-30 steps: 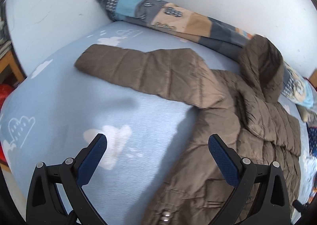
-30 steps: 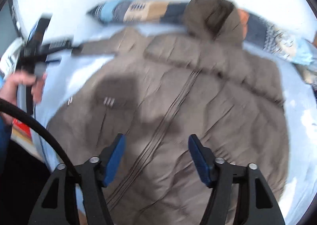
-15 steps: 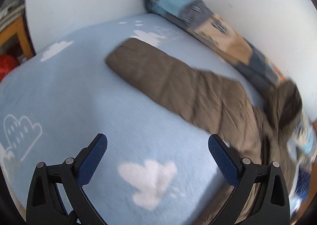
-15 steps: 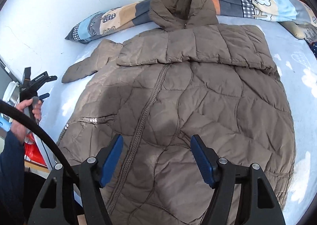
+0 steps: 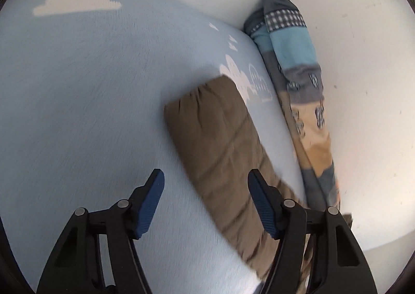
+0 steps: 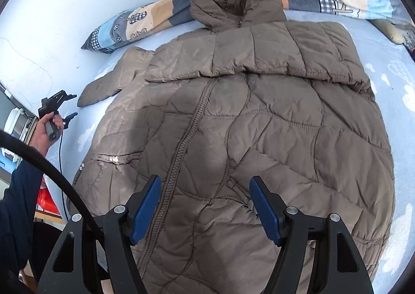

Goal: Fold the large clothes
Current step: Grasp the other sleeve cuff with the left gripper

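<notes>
A large brown quilted hooded jacket (image 6: 246, 123) lies front-up on a light blue bed, hood toward the wall. One sleeve is folded across its chest. The other sleeve (image 5: 223, 143) stretches out flat to the side; it also shows in the right wrist view (image 6: 114, 84). My left gripper (image 5: 206, 190) is open and empty, just above that sleeve near its cuff; it also shows in the right wrist view (image 6: 64, 107). My right gripper (image 6: 205, 198) is open and empty, hovering over the jacket's lower front beside the zipper.
The blue sheet with white clouds (image 5: 77, 86) covers the bed. A patchwork pillow (image 5: 298, 81) lies along the white wall behind the sleeve; it also shows in the right wrist view (image 6: 135, 24). The bed's left edge, with red objects beyond it (image 6: 46, 198), is near my left hand.
My left gripper has swung left and closed in on the outstretched sleeve, its jaws narrowing somewhat. My right gripper has steadied over the jacket's lower front.
</notes>
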